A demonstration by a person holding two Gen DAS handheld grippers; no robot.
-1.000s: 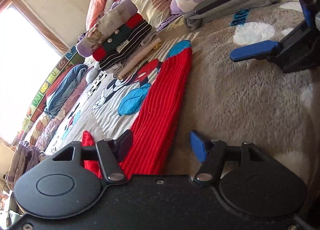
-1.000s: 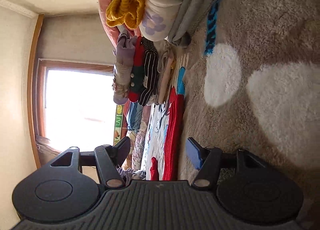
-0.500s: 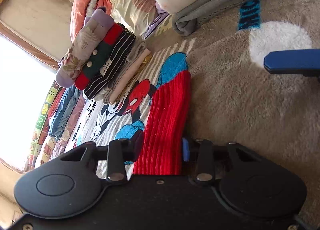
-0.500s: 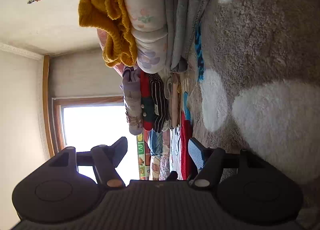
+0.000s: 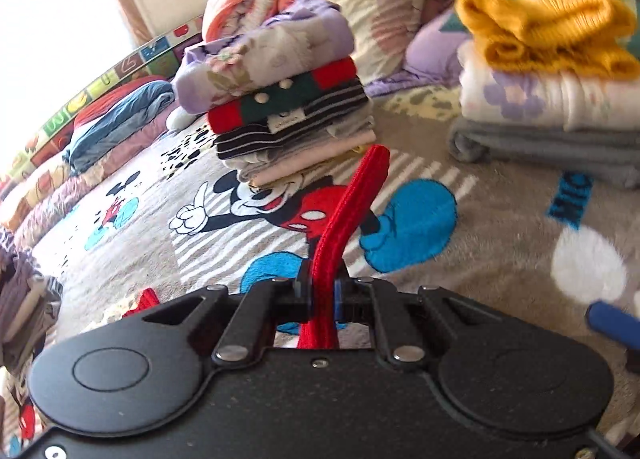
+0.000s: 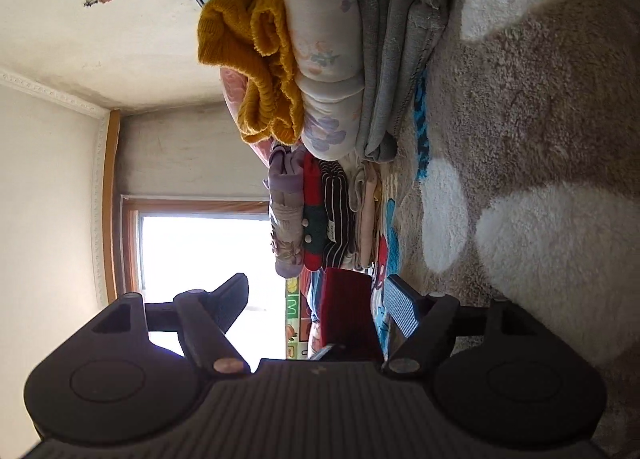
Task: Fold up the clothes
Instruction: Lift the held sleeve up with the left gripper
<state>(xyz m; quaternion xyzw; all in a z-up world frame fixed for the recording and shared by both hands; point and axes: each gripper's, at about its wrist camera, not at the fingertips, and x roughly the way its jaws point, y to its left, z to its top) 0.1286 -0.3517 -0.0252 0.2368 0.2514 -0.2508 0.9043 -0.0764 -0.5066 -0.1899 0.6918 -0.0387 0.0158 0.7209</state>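
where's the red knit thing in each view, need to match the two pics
Left wrist: the red knit garment sits bottom centre, pinched in the left claw, rising as a strip toward the folded stack.
Right wrist: it shows low centre, seen between the open fingers of the right claw.
Shared landmark: the yellow knit sweater topping the right-hand pile.

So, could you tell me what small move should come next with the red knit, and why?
Probably close the right gripper on the free part of the red knit: the left gripper already pinches one end, its jaws having just closed, while the right jaws, just widened, stand open around it.
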